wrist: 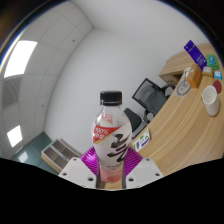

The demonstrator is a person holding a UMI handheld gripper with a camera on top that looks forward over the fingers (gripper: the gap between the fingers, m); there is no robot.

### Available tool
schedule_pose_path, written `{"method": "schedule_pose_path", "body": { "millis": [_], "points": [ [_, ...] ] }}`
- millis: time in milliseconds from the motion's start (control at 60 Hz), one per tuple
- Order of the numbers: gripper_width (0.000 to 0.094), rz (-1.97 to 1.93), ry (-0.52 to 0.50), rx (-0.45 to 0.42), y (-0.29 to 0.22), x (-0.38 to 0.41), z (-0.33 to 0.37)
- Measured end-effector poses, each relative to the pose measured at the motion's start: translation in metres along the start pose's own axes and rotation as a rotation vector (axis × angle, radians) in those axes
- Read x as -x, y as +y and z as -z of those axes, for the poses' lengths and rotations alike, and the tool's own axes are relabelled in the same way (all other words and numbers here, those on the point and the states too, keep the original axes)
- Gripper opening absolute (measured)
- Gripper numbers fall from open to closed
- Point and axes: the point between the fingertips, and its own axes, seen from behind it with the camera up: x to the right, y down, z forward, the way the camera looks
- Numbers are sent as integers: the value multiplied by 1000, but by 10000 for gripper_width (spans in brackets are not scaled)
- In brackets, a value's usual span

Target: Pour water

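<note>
Gripper view: bottle (pixel 111 140) in tool (pixel 112 170), above wooden desk (pixel 185 125)

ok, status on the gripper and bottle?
Gripper shut on bottle, held upright, black cap on. Lifted clear of the curved wooden table. White cup on the table beyond. Nothing in the way.

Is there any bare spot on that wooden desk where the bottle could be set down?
The tongs grip a clear plastic bottle with a black cap and pink drink. The curved wooden desk is bare in its near stretch, just right of the bottle. Farther along it is crowded: a white paper cup and blue boxes.
</note>
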Motion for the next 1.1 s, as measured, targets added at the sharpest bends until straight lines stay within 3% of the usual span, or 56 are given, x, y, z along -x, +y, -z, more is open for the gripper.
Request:
{"method": "schedule_pose_path", "body": {
  "millis": [250,550,750,900,1100],
  "points": [
    [283,-728,-144,-67,-114,-92,-2],
    [283,-1171,-118,-94,-129,-205,-4],
    [284,-1095,-110,4,-129,-195,-9],
    [284,-690,-54,62,-159,-169,-3],
    [284,35,50,-38,-260,-172,18]
  ]
}}
